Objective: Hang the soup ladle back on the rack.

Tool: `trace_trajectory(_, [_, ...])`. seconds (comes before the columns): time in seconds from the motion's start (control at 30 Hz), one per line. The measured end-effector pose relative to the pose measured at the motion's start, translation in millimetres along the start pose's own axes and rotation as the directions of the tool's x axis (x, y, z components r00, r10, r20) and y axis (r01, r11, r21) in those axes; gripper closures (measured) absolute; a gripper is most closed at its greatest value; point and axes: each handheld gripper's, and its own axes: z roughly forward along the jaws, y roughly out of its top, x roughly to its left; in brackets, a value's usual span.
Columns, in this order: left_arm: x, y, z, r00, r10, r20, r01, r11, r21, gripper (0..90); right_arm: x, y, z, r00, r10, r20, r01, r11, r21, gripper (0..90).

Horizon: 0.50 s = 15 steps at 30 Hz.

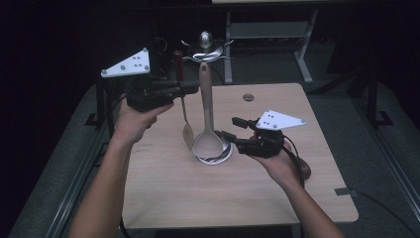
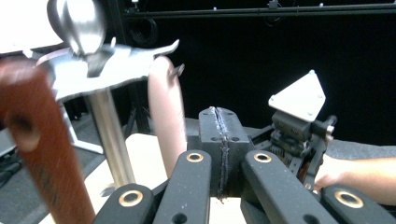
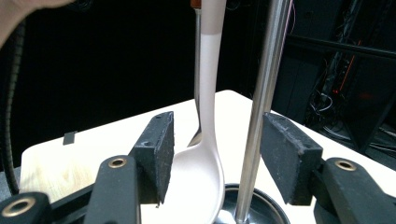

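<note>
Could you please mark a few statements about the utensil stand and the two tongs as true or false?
1. The left tongs are shut with nothing between them. True.
2. The pale ladle lies flat on the table. False: it hangs from the stand.
3. The right tongs have the stand's pole between their open jaws. True.
4. The stand sits on the floor. False: its base rests on the table.
</note>
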Motion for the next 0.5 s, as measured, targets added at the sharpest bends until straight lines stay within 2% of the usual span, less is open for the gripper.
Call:
trace_trajectory(0.2, [2.5, 13.9, -3.4, 0.9989, 0.012, -0.045, -0.012, 0.9999, -0.004, 90.0, -0.1, 0.2, -1.1, 1.0000, 0.004, 0.001, -0.004, 1.000, 0.000, 44.5])
trace_trajectory(0.5, [18.6, 16.3, -15.4, 0.9930, -0.011, -0.118, 0.010, 0.9999, -0.014, 90.0, -0.2, 0.2, -1.7, 1.0000, 0.005, 0.003, -0.005, 1.000, -0.001, 44.4])
